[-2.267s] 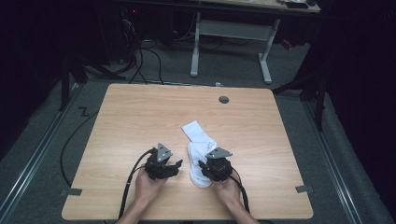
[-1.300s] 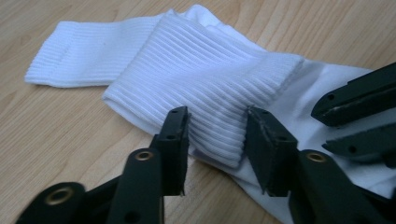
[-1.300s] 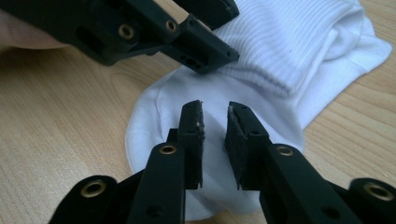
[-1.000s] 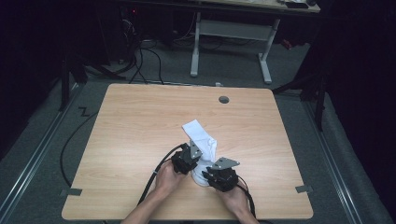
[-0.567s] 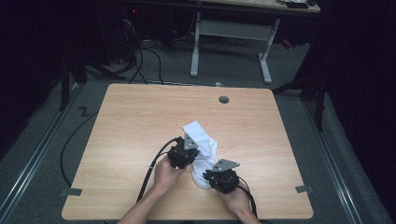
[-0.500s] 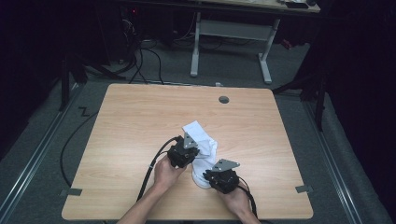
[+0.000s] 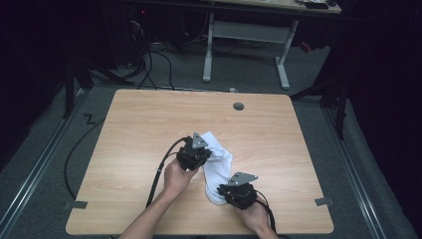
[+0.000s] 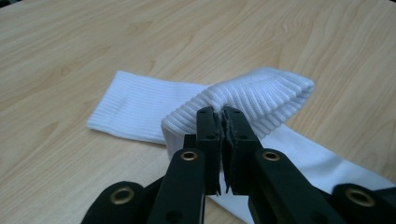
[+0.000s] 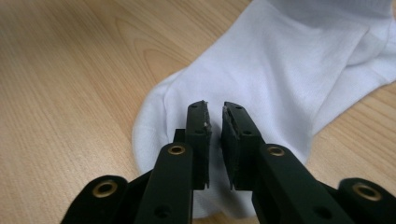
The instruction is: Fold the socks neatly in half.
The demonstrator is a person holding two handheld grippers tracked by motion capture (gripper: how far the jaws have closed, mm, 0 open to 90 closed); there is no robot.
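The left gripper (image 8: 223, 116) is clamped on the ribbed cuff of the white sock (image 7: 219, 169), lifting it. The right gripper (image 9: 215, 114), at the sock's five o'clock, has just been closing; a narrow gap remains above the toe.

Left tongs (image 7: 205, 155) have lifted the sock's cuff (image 8: 261, 95), apparently folding it.

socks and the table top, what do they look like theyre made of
The white socks look like a soft knitted fabric, probably cotton blend: the cuff pinched in the left gripper is clearly ribbed, while the foot part near the right gripper is smooth, matte and creases softly. The table looks like light wood or wood-effect laminate, with printed-looking grain and a flat satin surface; which one I cannot tell.
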